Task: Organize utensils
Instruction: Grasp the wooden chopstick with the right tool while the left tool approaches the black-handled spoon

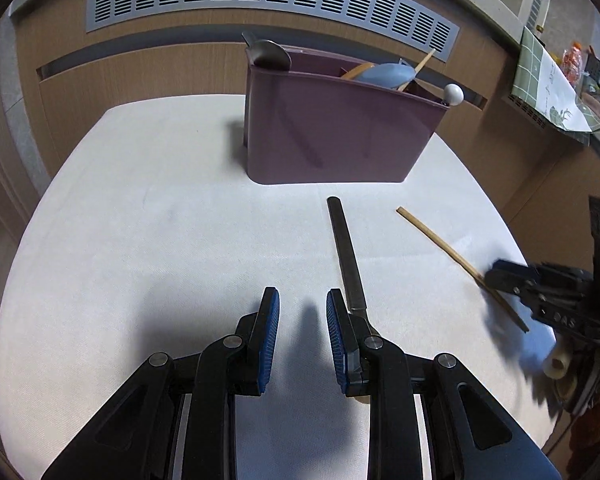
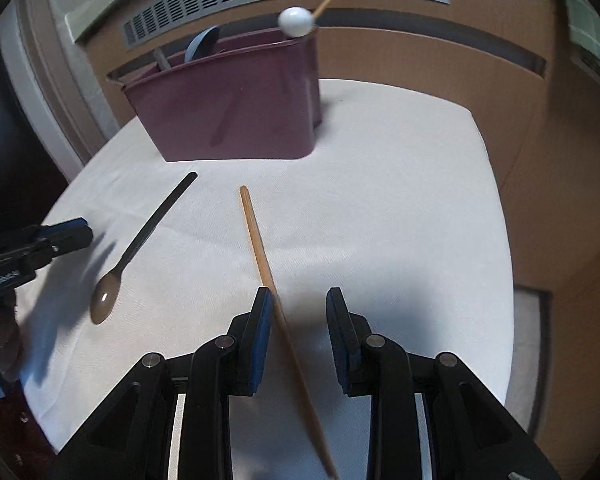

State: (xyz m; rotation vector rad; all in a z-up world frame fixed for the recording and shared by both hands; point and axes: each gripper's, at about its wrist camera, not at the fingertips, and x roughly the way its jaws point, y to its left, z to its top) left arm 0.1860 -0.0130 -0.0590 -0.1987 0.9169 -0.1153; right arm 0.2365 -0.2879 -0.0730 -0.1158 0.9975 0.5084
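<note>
White cloth is covering the table [image 1: 140, 208], with wood panelling and a slotted vent behind it. Two utensils are lying loose on the cloth: a dark spoon [image 2: 140, 240], handle pointing toward the holder, and a wooden chopstick [image 2: 260, 248] just beside it. The right gripper [image 2: 298, 312] is standing spread, with the chopstick running between its fingers close to the left pad (whether it is touching is unclear). The left gripper [image 1: 303, 312] is also spread, empty, its right finger just beside the spoon's neck.

Judging by looks, the chopstick is light, stiff and thin, likely to roll or pivot, so a pinch near mid-length seems safest. The spoon looks smooth and perhaps slippery; its flat handle is offering the better hold.

Behind them, the mauve utensil holder [image 1: 332, 136] is carrying a metal ladle [image 1: 272, 54], a blue spoon [image 1: 384, 74], chopsticks and a white-knobbed tool [image 1: 453, 94].
</note>
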